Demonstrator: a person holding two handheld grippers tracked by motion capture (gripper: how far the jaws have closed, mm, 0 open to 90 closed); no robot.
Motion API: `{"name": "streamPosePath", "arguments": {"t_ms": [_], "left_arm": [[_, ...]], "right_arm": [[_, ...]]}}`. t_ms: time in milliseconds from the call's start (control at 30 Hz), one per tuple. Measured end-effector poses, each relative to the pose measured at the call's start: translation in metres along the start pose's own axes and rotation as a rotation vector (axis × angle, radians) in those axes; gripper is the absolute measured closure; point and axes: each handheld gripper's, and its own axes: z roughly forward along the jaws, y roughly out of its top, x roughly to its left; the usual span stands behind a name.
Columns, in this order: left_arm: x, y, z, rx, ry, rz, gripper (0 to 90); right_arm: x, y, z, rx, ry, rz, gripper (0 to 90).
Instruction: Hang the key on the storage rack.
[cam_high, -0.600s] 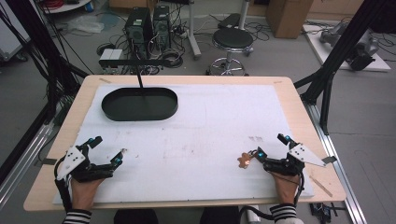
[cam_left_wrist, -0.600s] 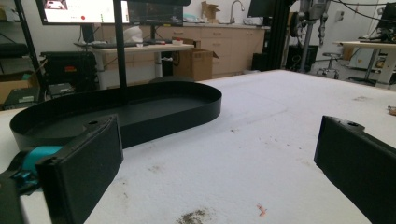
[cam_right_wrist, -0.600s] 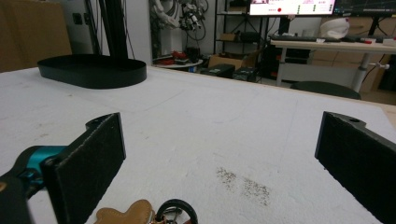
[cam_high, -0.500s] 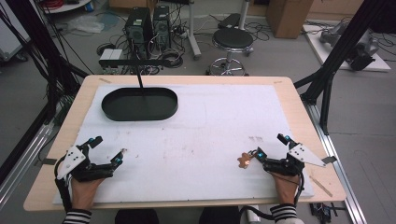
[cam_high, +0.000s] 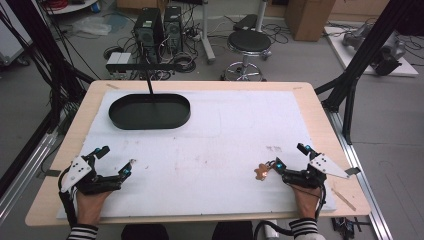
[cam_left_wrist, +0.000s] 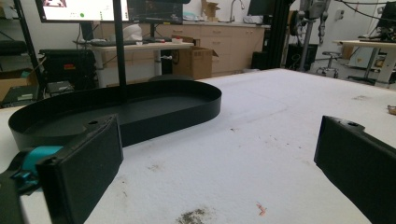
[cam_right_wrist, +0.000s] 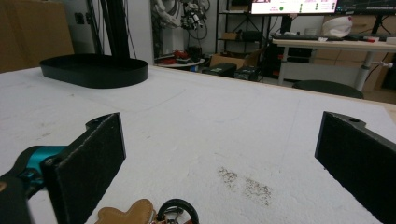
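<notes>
1. Since the earlier high view nothing has moved that you can notice: both of your hands rest at the same places near the front edge of the tabletop, and the brown keychain lies at the same spot.

2. High view: the keychain (cam_high: 261, 172) lies on the white mat (cam_high: 235, 130), near the front right corner of the tabletop. It is just in front of the inner jaw tip of your right gripper (cam_high: 289, 157), slightly to the left of the gap between the jaws. Its long axis goes roughly from lower left to upper right, with the ring end toward the gripper. Your right hand is the nearer one by far; the left gripper (cam_high: 117, 159) is well apart, near the front left corner. The black oval tray (cam_high: 149, 111) stands toward the back left corner.

3. Left gripper view: the jaws stand wide apart and hold nothing. They point across the mat toward the tray (cam_left_wrist: 140, 107).

4. Right gripper view: these jaws are also spread and empty. The keychain (cam_right_wrist: 123, 215) and its dark ring (cam_right_wrist: 178, 211) lie at the bottom, close to the left jaw, not yet between the pads. The gripper lies low and almost level, so I judge a small shift toward the keychain is needed before closing.
</notes>
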Motion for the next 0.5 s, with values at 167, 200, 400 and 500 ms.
{"name": "streamPosePath", "arguments": {"t_ms": [167, 200, 400, 500], "left_arm": [[0.000, 0.000, 0.000, 0.003, -0.002, 0.001, 1.7], [0.000, 0.000, 0.000, 0.001, -0.002, -0.001, 1.7], [0.000, 0.000, 0.000, 0.003, -0.002, -0.001, 1.7], [0.000, 0.000, 0.000, 0.002, -0.001, -0.004, 1.7]], "right_arm": [[0.000, 0.001, 0.000, 0.010, 0.002, 0.010, 0.6], [0.000, 0.001, 0.001, 0.008, 0.001, 0.007, 0.6], [-0.002, 0.017, -0.005, 0.028, 0.019, -0.015, 0.7], [-0.003, 0.026, -0.008, 0.046, 0.031, -0.020, 0.7]]}}
